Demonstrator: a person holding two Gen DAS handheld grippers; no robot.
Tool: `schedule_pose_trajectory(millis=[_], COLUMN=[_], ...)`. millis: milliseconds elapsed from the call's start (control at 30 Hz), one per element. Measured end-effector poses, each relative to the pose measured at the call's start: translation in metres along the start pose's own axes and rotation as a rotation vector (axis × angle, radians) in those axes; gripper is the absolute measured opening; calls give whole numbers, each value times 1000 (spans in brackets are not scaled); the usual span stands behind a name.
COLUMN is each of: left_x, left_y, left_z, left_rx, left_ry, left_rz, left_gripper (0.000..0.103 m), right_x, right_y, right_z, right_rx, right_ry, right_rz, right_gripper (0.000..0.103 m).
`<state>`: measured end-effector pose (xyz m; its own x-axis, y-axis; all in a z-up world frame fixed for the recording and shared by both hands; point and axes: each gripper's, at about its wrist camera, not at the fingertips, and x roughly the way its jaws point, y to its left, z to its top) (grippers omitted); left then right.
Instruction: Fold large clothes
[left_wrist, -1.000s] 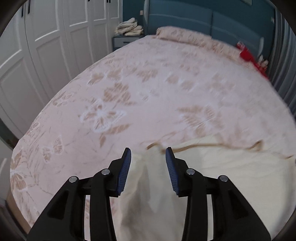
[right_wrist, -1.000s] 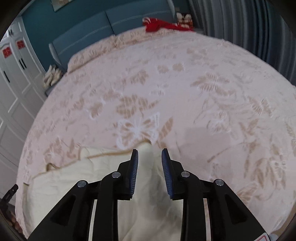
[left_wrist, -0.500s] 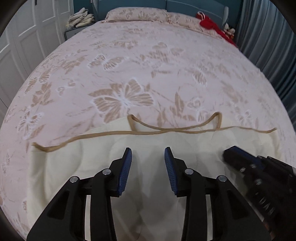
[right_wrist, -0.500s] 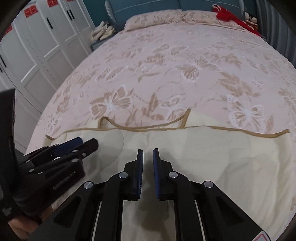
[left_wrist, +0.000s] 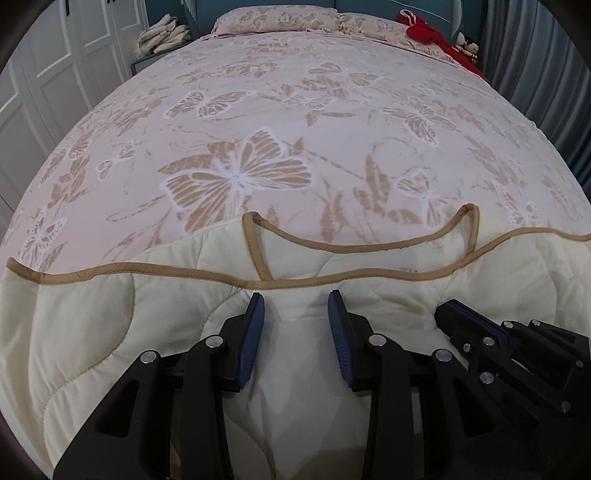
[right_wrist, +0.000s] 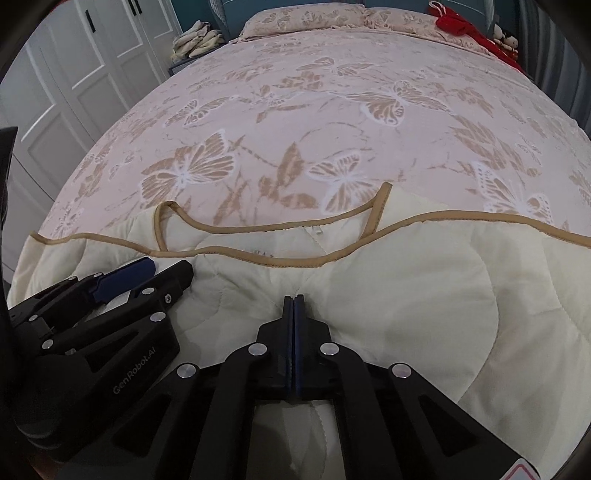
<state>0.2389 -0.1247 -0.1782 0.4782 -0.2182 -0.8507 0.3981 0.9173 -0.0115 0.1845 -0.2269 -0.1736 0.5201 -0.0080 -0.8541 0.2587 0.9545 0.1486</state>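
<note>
A cream quilted garment with tan binding lies flat at the near end of the bed; its neckline loop points toward the pillows. It also shows in the right wrist view. My left gripper is open, its blue pads over the cloth just below the neckline, nothing between them. My right gripper is shut with its pads pressed together low over the garment; I cannot tell whether cloth is pinched. Each gripper shows in the other's view: the right one and the left one.
The bed's pink butterfly bedspread stretches away to the pillows. Red cloth lies at the far right. A nightstand with folded laundry and white wardrobe doors stand left. Grey curtains hang right.
Both grippers swung from the garment's outer corners to its middle near the neckline. The right gripper's jaws closed fully. The left gripper stayed open.
</note>
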Motion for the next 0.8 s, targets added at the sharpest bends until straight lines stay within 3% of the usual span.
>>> schedule_pose_trajectory(millis=[800], left_x=[18], left_y=[1], left_z=[-1], left_rx=[-35], left_ry=[-75], left_rz=[6], left_gripper=[37], right_x=[24], right_y=[-11], right_z=[3], right_rx=[63], right_ry=[-35], right_rz=[70], right_gripper=[0])
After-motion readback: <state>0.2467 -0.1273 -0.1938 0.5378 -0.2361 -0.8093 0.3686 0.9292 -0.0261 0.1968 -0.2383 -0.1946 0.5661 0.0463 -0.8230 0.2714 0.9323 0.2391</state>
